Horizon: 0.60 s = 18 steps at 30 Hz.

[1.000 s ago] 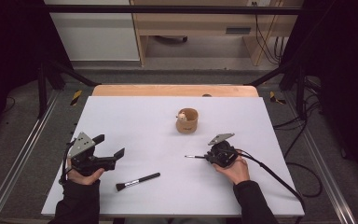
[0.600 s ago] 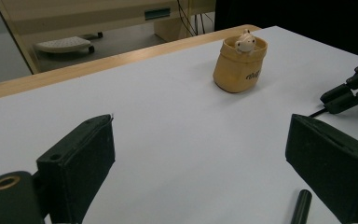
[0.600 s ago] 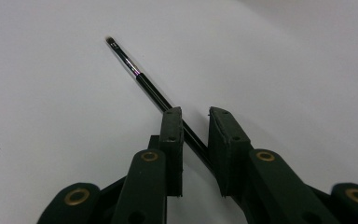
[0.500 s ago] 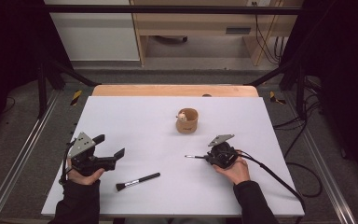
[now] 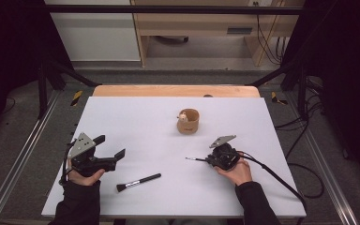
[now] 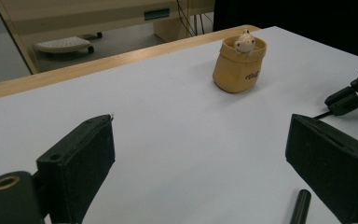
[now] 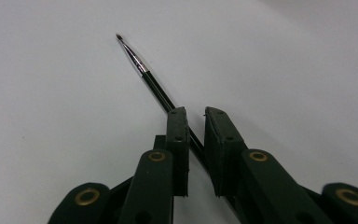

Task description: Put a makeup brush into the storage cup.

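Nearest the person, on the white rectangular table top (image 5: pixel 136 126), lies one black-handled flat brush with dark bristles (image 5: pixel 138 182), flat on the surface between the two hands and closer to the left one; nothing touches it. Just behind it and to its left, the left black two-jaw gripper (image 5: pixel 114 146) rests low over the table in the person's left hand (image 5: pixel 82 176), its jaws spread wide with bare table between them; in the left gripper view the end of the flat brush's handle (image 6: pixel 299 205) shows just inside the right-hand jaw, apart from it. On the other side, the right black two-jaw gripper (image 5: pixel 209 161) sits in the person's right hand (image 5: pixel 236 171), its jaws drawn narrow around one thin black fine-tipped brush with a silver ferrule (image 7: pixel 142 70). The right gripper view shows that slim handle running between the two pads, close against one of them, with its pointed tip lying out on the table ahead; the jaws have just been closing a little, with the handle between them. In the high view that tip (image 5: pixel 190 159) points toward the middle of the table. A black cable (image 5: pixel 276 176) trails from the right gripper off the table's right edge. Farther back, well apart from both grippers, stands one small tan round pot with a pale animal figure at its rim (image 5: pixel 188 121), upright, with open table all around it. Beyond it runs the table's light wooden back edge (image 5: pixel 176 90).
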Motion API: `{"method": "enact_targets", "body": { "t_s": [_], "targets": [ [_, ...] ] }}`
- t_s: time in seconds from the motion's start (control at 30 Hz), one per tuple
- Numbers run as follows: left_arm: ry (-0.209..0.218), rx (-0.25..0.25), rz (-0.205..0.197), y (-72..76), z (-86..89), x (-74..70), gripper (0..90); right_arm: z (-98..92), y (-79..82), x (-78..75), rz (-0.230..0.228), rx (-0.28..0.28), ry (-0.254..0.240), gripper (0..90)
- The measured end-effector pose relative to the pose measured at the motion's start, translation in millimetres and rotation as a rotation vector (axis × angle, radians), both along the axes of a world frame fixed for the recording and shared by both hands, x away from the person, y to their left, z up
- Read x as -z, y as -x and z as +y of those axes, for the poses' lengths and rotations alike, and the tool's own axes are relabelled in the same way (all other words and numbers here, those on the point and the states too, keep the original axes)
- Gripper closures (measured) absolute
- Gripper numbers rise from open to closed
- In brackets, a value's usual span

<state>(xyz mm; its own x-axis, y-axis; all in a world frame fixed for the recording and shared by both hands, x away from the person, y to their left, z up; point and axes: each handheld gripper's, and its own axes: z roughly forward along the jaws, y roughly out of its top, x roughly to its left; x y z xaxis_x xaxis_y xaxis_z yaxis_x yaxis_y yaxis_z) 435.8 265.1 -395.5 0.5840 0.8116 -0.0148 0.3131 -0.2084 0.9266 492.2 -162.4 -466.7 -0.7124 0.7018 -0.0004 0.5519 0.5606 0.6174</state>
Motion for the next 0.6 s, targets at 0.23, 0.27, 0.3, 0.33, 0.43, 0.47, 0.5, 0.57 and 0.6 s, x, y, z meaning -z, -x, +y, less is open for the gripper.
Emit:
{"method": "enact_targets", "body": {
  "t_s": [0.23,0.27,0.3,0.33,0.43,0.47,0.5,0.57,0.6],
  "targets": [
    [0.0,0.0,0.0,0.0,0.0,0.0,7.3,0.8,-0.6,2.2,-0.016,-0.003,0.004,77.8],
    [0.0,0.001,0.001,0.0,-0.1,0.0,7.3,0.6,-0.6,2.4,-0.017,-0.003,0.004,77.8],
    [-0.002,0.0,0.001,-0.1,-0.2,0.1,7.3,0.5,-0.6,2.5,-0.017,-0.002,0.003,78.0],
    [-0.002,0.001,0.001,-0.1,-0.2,0.1,7.3,0.3,-0.5,2.2,-0.011,-0.002,0.003,78.5],
    [-0.001,0.001,0.0,0.1,-0.2,0.0,7.3,0.2,0.4,0.3,0.012,0.003,0.002,81.5],
    [-0.002,0.001,0.001,0.1,-0.3,0.0,7.3,0.7,1.4,-0.7,0.024,0.007,-0.007,82.1],
    [-0.003,0.001,0.001,0.1,-0.3,0.0,7.3,0.8,2.0,-1.0,0.03,0.002,-0.006,82.5],
    [-0.003,0.001,0.0,0.3,-0.5,-0.1,7.3,0.9,3.5,-0.8,0.028,-0.006,-0.001,82.9],
    [-0.002,0.001,-0.001,0.4,-0.4,-0.2,7.3,1.3,4.8,-0.8,0.03,-0.007,0.003,83.2]
  ]
}}
